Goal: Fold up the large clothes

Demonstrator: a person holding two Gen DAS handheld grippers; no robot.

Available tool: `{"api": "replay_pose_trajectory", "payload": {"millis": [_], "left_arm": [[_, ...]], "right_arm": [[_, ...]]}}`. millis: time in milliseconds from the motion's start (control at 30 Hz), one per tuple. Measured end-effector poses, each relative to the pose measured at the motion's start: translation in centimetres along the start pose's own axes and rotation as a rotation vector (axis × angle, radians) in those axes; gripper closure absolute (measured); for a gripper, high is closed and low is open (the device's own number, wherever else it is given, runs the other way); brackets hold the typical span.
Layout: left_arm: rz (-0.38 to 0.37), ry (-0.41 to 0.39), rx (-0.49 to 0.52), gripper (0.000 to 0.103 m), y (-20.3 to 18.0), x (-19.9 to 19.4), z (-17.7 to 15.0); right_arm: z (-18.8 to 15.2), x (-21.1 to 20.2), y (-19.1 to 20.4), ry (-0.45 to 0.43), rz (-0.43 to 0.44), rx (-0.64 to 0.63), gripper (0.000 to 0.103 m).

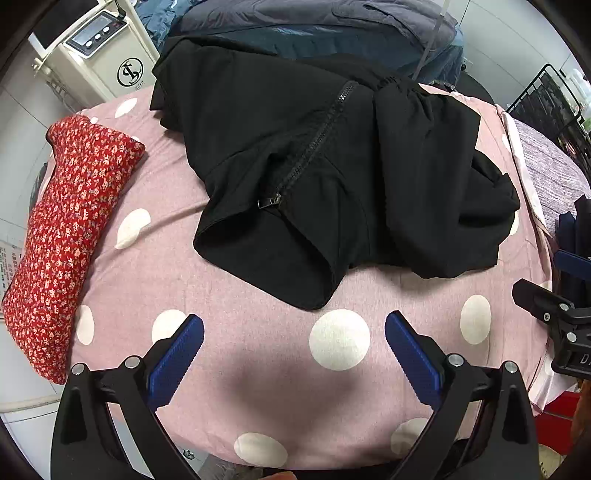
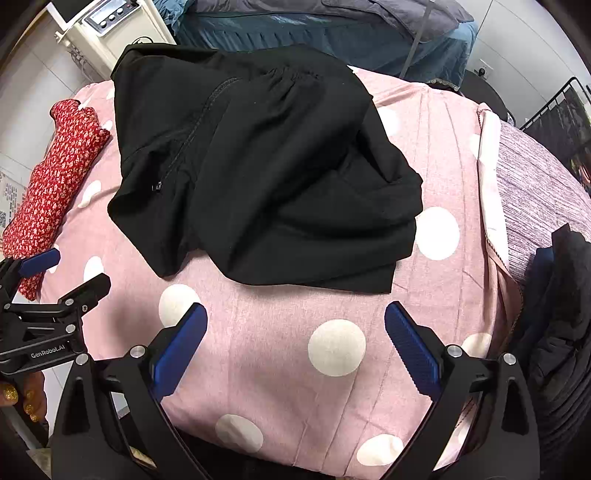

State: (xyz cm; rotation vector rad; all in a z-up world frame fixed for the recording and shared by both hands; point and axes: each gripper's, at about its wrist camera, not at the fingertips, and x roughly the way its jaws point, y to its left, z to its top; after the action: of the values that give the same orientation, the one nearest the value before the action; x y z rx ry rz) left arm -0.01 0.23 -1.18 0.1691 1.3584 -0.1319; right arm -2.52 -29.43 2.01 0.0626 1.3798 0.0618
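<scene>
A black zip-up garment (image 1: 314, 155) lies crumpled on a pink sheet with white dots (image 1: 258, 369); its zipper (image 1: 314, 147) runs diagonally and a sleeve cuff points toward me. My left gripper (image 1: 294, 325) hovers open above the bare sheet just short of the garment's near hem, nothing between its blue pads (image 1: 177, 354). In the right wrist view the same garment (image 2: 266, 166) lies ahead, and my right gripper (image 2: 295, 317) is open over the sheet (image 2: 258, 369) near the hem. Each gripper shows at the other view's edge: right gripper (image 1: 565, 314), left gripper (image 2: 44, 295).
A red floral cushion (image 1: 66, 229) lies along the bed's left edge. A white machine with buttons (image 1: 99, 44) stands at the back left. Blue and grey bedding (image 1: 314, 26) is piled behind. Dark clothes (image 2: 561, 295) lie on a purple cover at the right, beside a black wire rack (image 1: 554, 96).
</scene>
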Motion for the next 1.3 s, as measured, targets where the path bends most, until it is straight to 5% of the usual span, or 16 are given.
{"api": "replay_pose_trajectory", "payload": {"millis": [1300], "left_arm": [[-0.008, 0.043, 0.012, 0.006, -0.3, 1.1, -0.1]], "right_arm": [[0.0, 0.9, -0.5, 0.024, -0.011, -0.002, 0.008]]}}
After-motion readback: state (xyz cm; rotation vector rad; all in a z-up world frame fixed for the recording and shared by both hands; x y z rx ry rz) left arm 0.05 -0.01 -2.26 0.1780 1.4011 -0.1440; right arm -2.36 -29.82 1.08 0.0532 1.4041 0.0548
